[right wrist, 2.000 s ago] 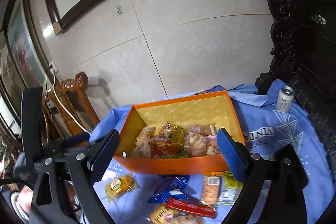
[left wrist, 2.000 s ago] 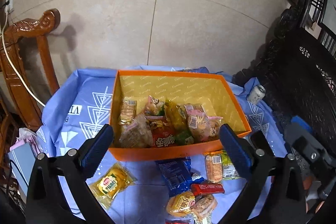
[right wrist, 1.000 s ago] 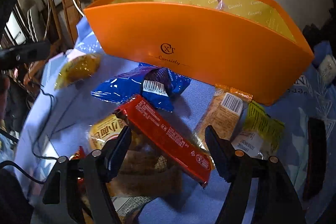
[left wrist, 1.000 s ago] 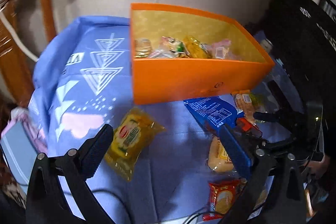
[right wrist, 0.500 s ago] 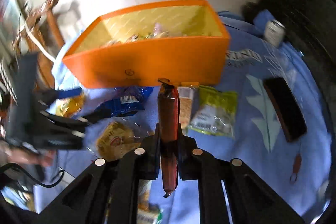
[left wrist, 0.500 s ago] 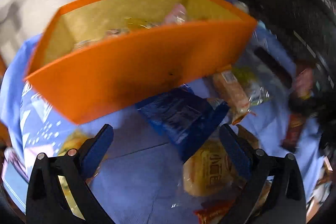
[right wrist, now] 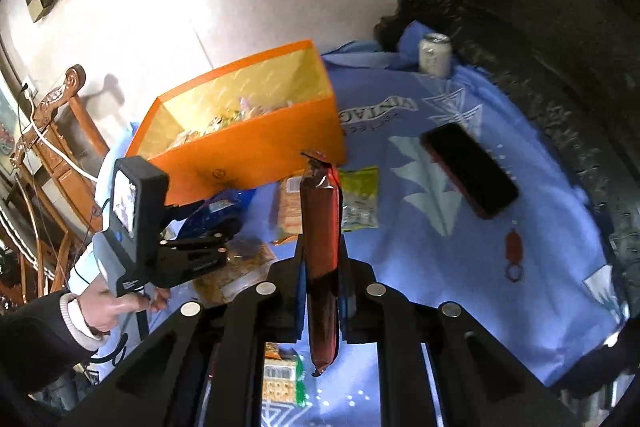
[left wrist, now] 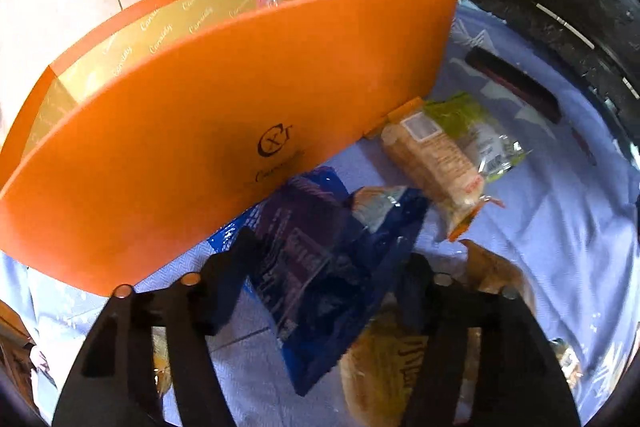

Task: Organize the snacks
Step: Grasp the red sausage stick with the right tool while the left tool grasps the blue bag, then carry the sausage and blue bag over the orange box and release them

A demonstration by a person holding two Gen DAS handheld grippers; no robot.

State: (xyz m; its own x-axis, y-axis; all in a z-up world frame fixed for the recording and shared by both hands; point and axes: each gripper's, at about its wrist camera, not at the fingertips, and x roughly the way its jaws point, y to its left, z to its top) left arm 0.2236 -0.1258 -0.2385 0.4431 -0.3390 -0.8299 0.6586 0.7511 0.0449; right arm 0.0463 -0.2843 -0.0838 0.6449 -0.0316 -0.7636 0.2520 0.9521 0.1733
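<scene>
An orange box (left wrist: 200, 131) with several snacks inside stands on the blue cloth. A blue snack bag (left wrist: 328, 259) lies crumpled against its front wall, and my left gripper (left wrist: 328, 273) is closing on it, its fingers (left wrist: 236, 267) pressing the bag's sides. In the right wrist view the left gripper (right wrist: 224, 227) sits low over that blue bag (right wrist: 224, 205). My right gripper (right wrist: 320, 267) is shut on a long red snack stick (right wrist: 320, 223), held above the cloth near the orange box (right wrist: 248, 151).
A biscuit pack (left wrist: 436, 159), a green packet (left wrist: 480, 131) and a yellow bun pack (left wrist: 384, 359) lie loose. On the cloth: a black phone (right wrist: 468, 169), a can (right wrist: 435, 55), a red key fob (right wrist: 513, 247), a green cracker pack (right wrist: 280, 379). A wooden chair (right wrist: 52, 115) stands left. A person's hand (right wrist: 108, 307) holds the left gripper.
The left gripper's jaws have come in from wide open onto the blue bag. The right gripper has risen with the red stick and rolled.
</scene>
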